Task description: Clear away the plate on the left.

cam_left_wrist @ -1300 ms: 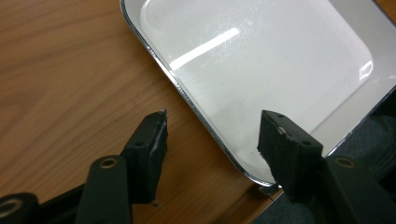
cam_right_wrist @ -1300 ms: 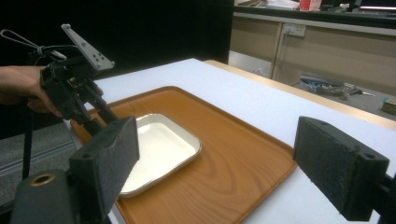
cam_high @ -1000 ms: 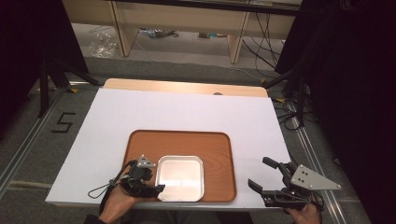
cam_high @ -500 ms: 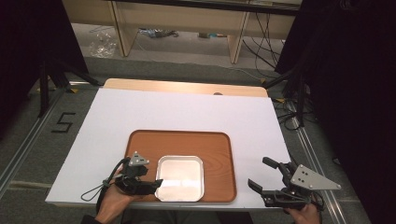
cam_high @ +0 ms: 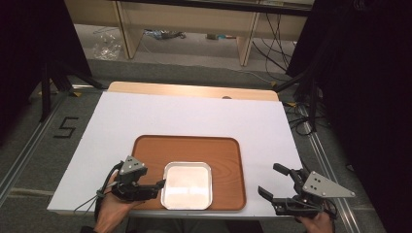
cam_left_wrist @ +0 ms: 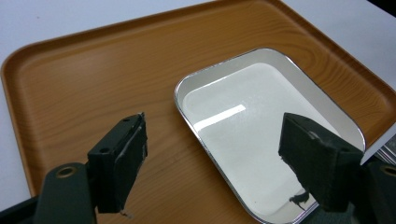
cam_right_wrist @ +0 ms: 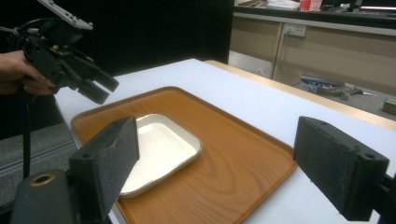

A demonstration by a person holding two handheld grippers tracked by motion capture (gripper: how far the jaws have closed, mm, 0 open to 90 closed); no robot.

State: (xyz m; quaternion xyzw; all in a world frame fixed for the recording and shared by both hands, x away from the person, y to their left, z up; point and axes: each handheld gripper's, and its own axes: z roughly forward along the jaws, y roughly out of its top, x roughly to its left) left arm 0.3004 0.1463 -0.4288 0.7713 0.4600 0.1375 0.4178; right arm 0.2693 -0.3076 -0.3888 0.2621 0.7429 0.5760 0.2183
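A shallow square metal dish [cam_high: 188,184] lies empty at the near edge of a brown wooden tray [cam_high: 223,155] on the white table. My left gripper [cam_high: 154,188] hovers at the dish's left rim, open, its jaws wide apart over the dish [cam_left_wrist: 261,140] and tray [cam_left_wrist: 93,93] with nothing between them. My right gripper [cam_high: 272,180] is open over the bare table just right of the tray, holding nothing. From the right gripper [cam_right_wrist: 224,172] I see the tray [cam_right_wrist: 233,158], the dish [cam_right_wrist: 159,149] and the left gripper [cam_right_wrist: 84,74] held in a hand beyond.
The white table top [cam_high: 194,116] lies bare beyond the tray, with a wooden strip along its far edge [cam_high: 194,90]. Shelving and cables stand on the floor behind. Black stands flank the table on both sides.
My left gripper has drawn back slightly to the left from the dish's rim and tilted. The dish, the tray and the right gripper have stayed where they were.
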